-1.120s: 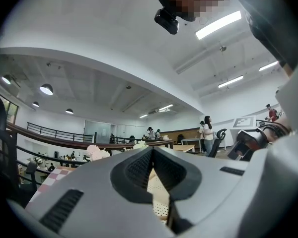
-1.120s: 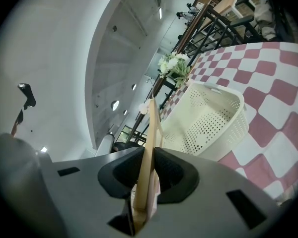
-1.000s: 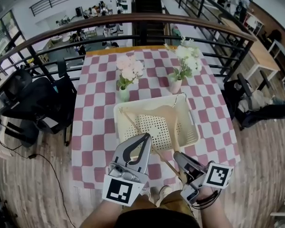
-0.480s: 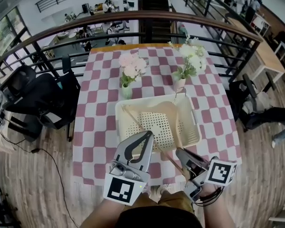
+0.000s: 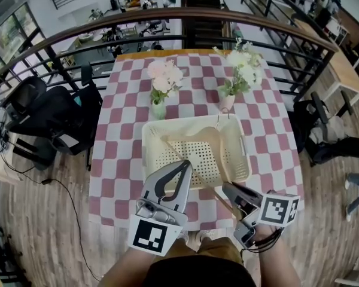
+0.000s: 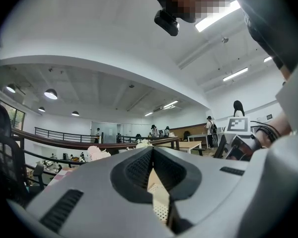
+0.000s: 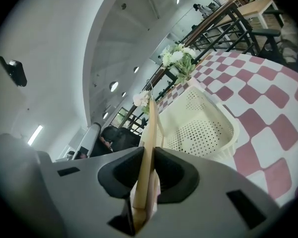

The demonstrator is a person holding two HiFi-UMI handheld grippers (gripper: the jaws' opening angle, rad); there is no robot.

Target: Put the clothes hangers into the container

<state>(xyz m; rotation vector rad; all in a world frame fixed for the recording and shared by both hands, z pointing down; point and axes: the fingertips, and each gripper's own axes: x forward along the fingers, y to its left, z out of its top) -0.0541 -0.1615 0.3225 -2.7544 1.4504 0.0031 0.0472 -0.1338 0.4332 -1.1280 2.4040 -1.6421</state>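
A cream perforated basket (image 5: 148,155) sits on the checked table. A wooden clothes hanger (image 5: 222,160) lies slanted over it, its metal hook (image 5: 218,120) at the basket's far rim. My right gripper (image 5: 230,194) is at the basket's near right corner, shut on the hanger's near end. In the right gripper view the wooden bar (image 7: 149,133) runs up between the pads of that gripper (image 7: 148,168) toward the basket (image 7: 228,125). My left gripper (image 5: 180,167) hovers over the basket's near edge, shut and empty. The left gripper view shows its tips (image 6: 152,150) meeting.
Two vases of flowers stand beyond the basket, pink ones (image 5: 162,79) at the left and white ones (image 5: 240,64) at the right. A dark railing (image 5: 167,18) curves behind the table. A black chair (image 5: 54,118) stands at the table's left.
Hardly anything differs. The hanger stays gripped in my right gripper over the basket, and both grippers keep their places while the view drifts slightly.
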